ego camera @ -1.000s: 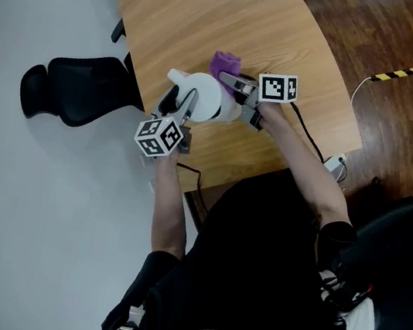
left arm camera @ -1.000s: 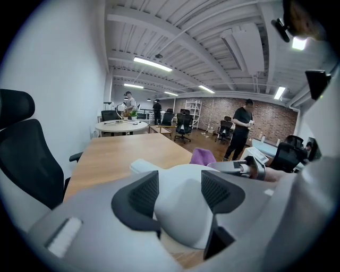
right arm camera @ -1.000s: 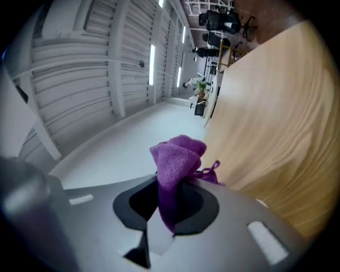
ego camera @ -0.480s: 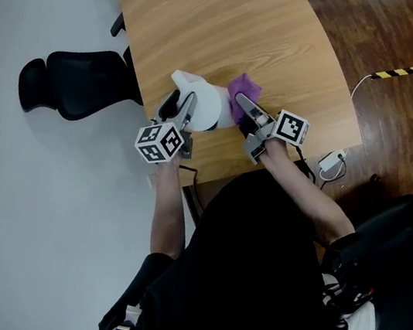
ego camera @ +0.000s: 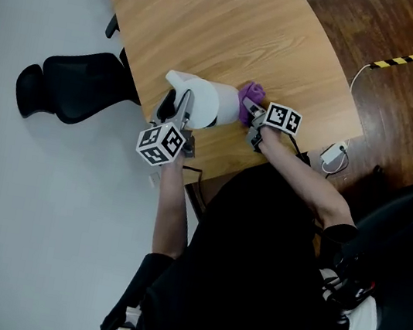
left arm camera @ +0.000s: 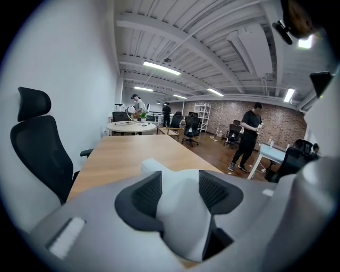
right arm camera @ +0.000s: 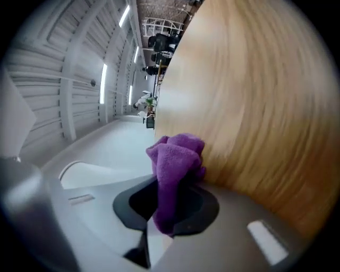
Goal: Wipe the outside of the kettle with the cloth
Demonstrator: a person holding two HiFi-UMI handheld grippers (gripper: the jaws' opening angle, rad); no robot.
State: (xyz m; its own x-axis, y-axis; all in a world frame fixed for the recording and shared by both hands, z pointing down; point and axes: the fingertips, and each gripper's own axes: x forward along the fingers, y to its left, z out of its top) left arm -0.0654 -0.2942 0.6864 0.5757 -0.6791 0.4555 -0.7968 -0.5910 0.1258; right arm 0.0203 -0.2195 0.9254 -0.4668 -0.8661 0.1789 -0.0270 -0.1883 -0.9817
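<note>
L gripper (left arm camera: pixel 179 192) clamps kettle (ego camera: pixel 209 104) handle (left arm camera: pixel 183 220), jaws just eased open slightly: hold firm. R gripper (right arm camera: pixel 167 204) pinches cloth (right arm camera: pixel 175 159); press it flat vs. kettle wall, wipe w/ even pressure.

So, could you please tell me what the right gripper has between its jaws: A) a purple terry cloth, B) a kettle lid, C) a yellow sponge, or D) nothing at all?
A: the right gripper view shows the purple terry cloth pinched between the jaws of the right gripper, and the head view shows it held beside the white kettle.
</note>
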